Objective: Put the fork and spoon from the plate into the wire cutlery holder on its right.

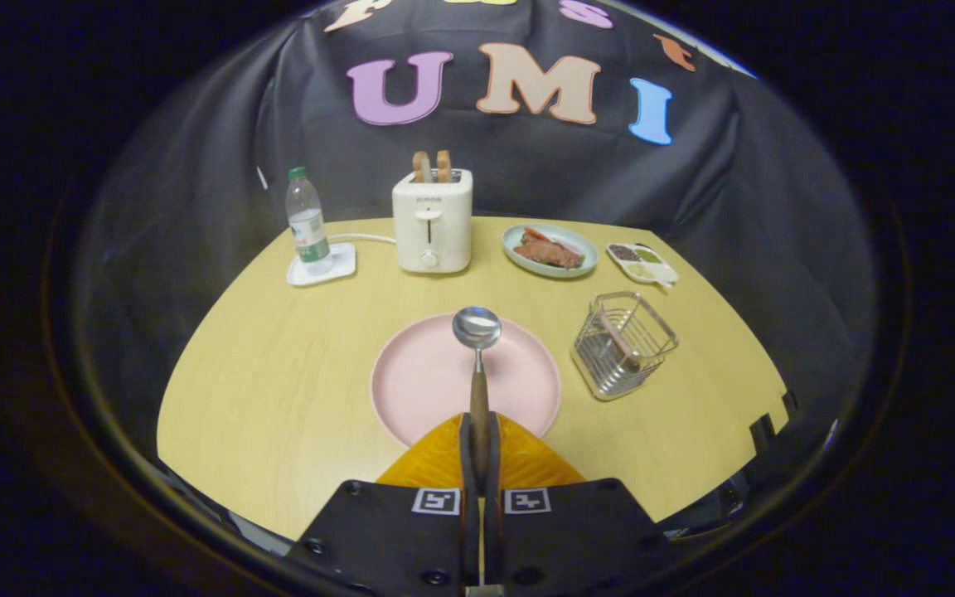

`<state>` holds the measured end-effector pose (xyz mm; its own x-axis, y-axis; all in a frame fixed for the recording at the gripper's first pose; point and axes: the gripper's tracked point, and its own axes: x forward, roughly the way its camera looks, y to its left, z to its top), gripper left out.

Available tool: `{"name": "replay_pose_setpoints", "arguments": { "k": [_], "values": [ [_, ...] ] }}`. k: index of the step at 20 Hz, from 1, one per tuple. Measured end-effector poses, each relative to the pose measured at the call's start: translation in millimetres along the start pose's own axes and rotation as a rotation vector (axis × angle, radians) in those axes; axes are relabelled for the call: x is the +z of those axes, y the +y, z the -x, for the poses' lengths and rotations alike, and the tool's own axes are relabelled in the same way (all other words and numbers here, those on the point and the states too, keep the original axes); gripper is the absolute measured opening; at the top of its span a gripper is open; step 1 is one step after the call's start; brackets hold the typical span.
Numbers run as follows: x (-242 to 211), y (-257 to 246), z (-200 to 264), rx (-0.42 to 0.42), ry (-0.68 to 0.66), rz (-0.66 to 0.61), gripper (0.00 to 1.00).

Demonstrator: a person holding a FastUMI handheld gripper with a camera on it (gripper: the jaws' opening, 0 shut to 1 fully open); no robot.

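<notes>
My gripper point(478, 448) is shut on the spoon point(477, 348), both fingers pressing on its wooden handle. The spoon points forward with its metal bowl held up over the far half of the pink plate point(419, 385). The plate lies just ahead of the fingers and has nothing on it that I can see. To the plate's right stands the wire cutlery holder point(623, 345), with a pink-handled utensil leaning inside it, handle up; I cannot tell its head.
At the back of the yellow table point(278, 373) stand a white toaster point(433, 220) with bread in it, a water bottle point(307, 220) on a white coaster, a plate of food point(549, 249) and a small condiment dish point(642, 263).
</notes>
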<state>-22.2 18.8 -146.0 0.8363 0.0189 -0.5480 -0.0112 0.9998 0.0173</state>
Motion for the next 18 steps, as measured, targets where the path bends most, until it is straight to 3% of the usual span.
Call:
{"name": "replay_pose_setpoints", "arguments": {
  "k": [7, 14, 18],
  "values": [
    [37, -70, 0, -0.136, 0.04, -0.097, 0.05],
    [26, -107, -21, -0.251, 0.251, -0.329, 0.05],
    [25, -106, -33, -0.274, 0.368, -0.417, 0.05]
  ]
}}
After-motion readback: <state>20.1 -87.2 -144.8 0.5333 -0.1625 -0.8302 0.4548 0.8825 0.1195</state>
